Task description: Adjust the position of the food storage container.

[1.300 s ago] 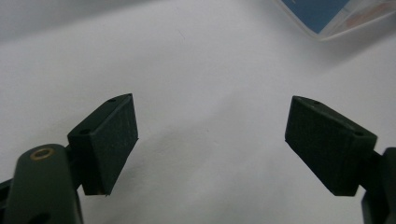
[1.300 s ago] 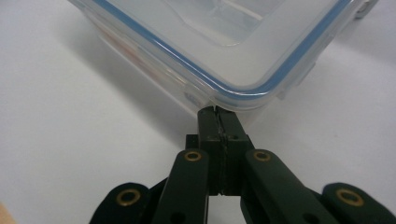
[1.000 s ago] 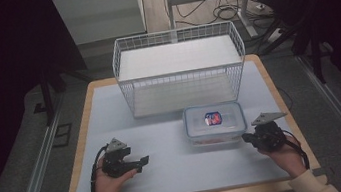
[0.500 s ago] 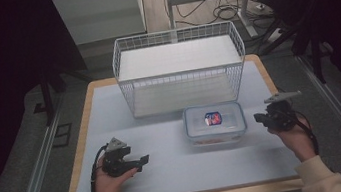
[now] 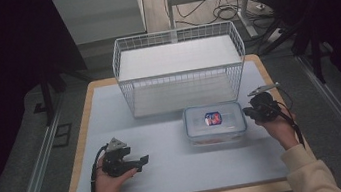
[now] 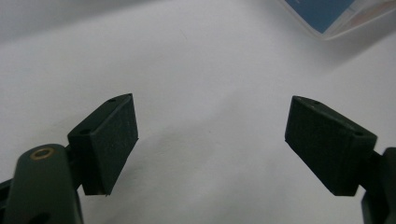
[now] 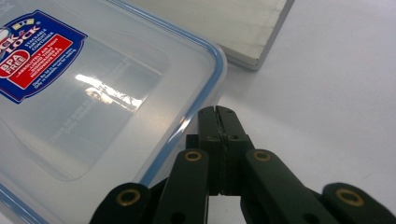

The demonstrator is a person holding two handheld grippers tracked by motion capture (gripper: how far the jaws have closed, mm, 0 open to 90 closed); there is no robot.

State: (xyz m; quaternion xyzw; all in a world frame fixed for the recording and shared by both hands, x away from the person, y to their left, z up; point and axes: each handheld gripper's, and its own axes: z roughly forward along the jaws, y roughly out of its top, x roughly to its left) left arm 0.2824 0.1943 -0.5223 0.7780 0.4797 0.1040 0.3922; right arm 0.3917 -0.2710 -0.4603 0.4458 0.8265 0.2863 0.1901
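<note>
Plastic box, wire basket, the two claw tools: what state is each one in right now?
Plastic box: lid on, flat on the table.
Wire basket: upright, nothing inside.
Left gripper: open, holding nothing, over bare table.
Right gripper: shut, holding nothing, at the box's corner.

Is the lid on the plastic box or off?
On. The clear lid with its blue rim and sticker lies flat over the plastic box. Whether its side clips are snapped down, the pictures do not show.
</note>
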